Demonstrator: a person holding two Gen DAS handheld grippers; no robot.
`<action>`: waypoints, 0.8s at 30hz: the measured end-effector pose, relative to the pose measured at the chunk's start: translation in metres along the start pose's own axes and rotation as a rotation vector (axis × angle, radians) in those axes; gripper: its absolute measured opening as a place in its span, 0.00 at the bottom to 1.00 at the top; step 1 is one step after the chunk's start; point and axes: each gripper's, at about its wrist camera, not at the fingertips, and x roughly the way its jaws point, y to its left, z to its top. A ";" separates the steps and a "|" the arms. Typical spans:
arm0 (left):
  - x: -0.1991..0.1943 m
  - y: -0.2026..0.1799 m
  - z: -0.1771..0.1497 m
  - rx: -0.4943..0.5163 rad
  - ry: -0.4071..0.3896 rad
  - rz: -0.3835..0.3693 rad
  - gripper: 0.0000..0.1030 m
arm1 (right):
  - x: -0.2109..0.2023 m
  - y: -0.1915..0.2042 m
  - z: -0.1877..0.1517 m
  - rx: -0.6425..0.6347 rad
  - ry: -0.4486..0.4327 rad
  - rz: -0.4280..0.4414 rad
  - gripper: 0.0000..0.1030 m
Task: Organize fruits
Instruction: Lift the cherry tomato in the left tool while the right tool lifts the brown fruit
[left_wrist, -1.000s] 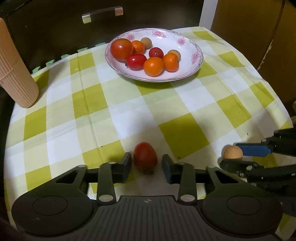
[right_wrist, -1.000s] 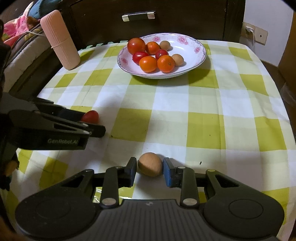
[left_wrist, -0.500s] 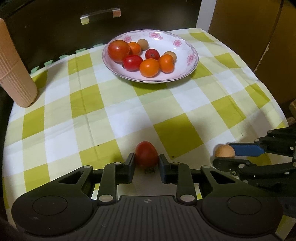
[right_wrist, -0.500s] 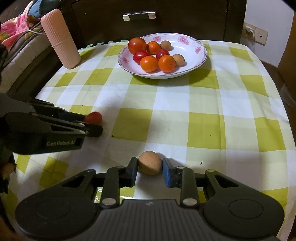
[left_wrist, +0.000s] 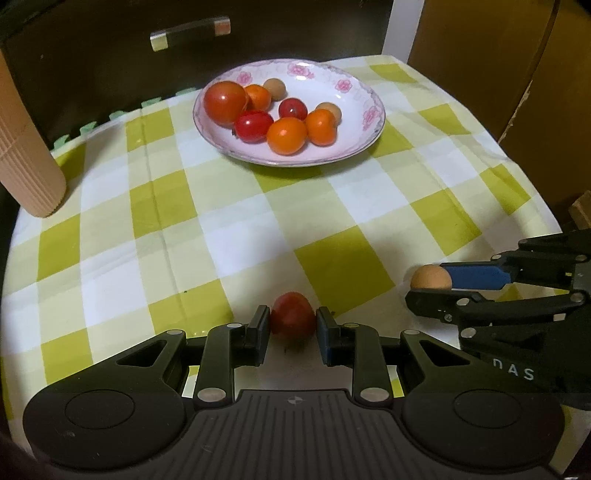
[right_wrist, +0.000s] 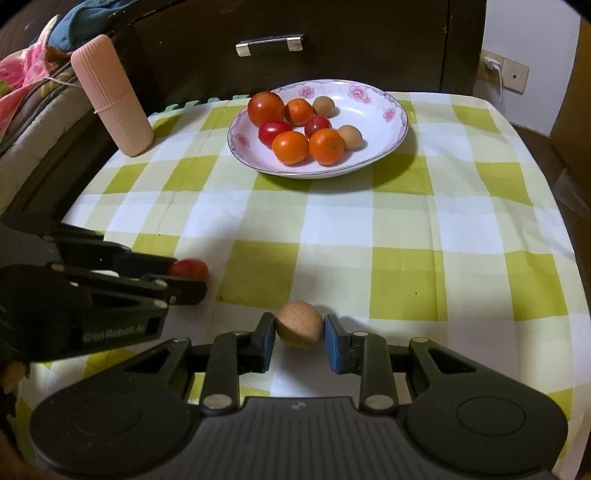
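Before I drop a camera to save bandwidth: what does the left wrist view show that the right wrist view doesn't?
Only the left wrist view: the left gripper head-on, pads pressing a red tomato, and brown panels at right.

Only the right wrist view: the right gripper head-on, shut on a tan fruit, a wall socket and bedding.

Both: the plate with eight fruits, checked cloth, pink tube, drawer handle, and each other's gripper from the side.
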 end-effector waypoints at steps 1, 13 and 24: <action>0.002 0.000 0.000 -0.002 0.004 0.001 0.34 | 0.001 0.000 0.000 0.000 0.001 0.001 0.27; 0.001 0.000 -0.007 0.018 0.009 0.016 0.40 | 0.002 -0.002 -0.001 0.013 0.009 0.007 0.27; 0.000 -0.004 -0.009 0.039 0.018 0.025 0.34 | -0.001 0.001 -0.001 0.003 0.003 0.012 0.27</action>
